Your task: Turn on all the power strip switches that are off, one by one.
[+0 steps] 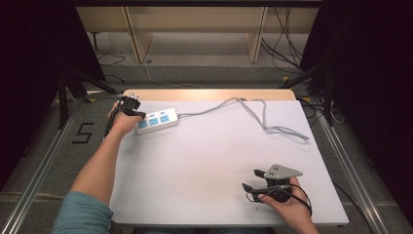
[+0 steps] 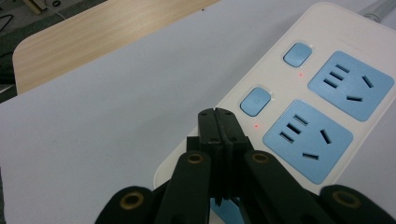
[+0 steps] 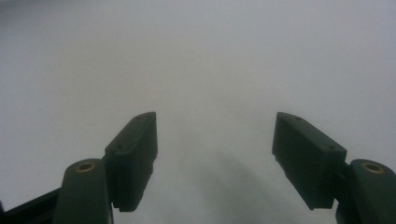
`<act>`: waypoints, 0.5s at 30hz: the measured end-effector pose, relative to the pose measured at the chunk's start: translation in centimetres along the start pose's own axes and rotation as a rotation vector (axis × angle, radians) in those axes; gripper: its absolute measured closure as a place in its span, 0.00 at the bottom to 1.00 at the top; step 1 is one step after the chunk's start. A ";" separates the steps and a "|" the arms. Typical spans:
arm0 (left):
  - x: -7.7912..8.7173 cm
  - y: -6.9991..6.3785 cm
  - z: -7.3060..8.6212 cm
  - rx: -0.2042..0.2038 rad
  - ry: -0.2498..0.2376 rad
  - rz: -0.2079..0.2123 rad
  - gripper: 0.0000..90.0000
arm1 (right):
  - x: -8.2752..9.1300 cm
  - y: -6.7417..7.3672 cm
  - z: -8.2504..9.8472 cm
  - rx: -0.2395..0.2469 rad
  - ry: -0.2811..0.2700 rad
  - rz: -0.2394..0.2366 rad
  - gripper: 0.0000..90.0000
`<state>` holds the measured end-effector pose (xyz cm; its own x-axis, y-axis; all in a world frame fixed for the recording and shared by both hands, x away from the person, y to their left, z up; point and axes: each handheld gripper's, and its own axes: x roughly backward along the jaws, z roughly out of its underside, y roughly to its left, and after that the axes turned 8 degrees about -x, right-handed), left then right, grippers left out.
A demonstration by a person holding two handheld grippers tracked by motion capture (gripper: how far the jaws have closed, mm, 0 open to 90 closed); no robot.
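I see left gripper (image 2: 218, 114) jaws clenched over power strip (image 1: 157, 120) at tabletop (image 1: 204, 161) far-left edge; right gripper (image 1: 254, 179) jaws released, bare surface ahead

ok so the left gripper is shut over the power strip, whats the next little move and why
Probably ease the shut left gripper forward and down onto the near blue switch. Its closed tips sit just short of that button on the power strip, and small red lights glow beside both switches. The open right gripper rests far away.
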<state>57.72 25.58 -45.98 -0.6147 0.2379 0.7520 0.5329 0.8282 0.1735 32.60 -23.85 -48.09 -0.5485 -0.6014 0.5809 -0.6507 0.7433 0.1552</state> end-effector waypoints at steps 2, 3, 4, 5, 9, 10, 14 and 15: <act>0.0 -0.1 0.0 -0.001 -0.006 -0.005 1.00 | 0.1 0.0 0.0 -0.004 -0.001 0.001 0.36; 0.0 -0.1 0.0 -0.001 -0.010 -0.005 1.00 | 0.1 -0.1 0.0 -0.006 -0.001 0.001 0.36; 0.1 -0.1 0.0 0.015 -0.012 0.001 1.00 | 0.1 -0.1 0.0 -0.005 0.000 0.001 0.36; 0.2 -0.1 0.0 0.019 -0.015 -0.008 1.00 | 0.1 -0.1 0.0 -0.006 0.000 0.001 0.36; 1.2 0.2 -0.1 0.049 -0.063 -0.009 0.90 | 0.0 -0.1 0.0 -0.004 0.000 0.000 0.36; 1.6 0.2 -0.2 0.049 -0.076 -0.011 0.88 | 0.0 -0.1 0.0 -0.004 0.000 0.000 0.36; 3.1 0.2 -0.6 0.054 -0.131 0.004 0.77 | 0.0 0.0 0.0 -0.001 -0.001 0.003 0.36; 3.5 0.1 -0.7 0.056 -0.139 0.008 0.74 | 0.0 0.0 0.0 0.000 -0.001 0.002 0.36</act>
<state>55.98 26.17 -42.89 -0.6869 0.3097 0.6575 0.5076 0.8519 0.1291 32.60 -23.82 -48.07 -0.5506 -0.6001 0.5803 -0.6496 0.7446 0.1537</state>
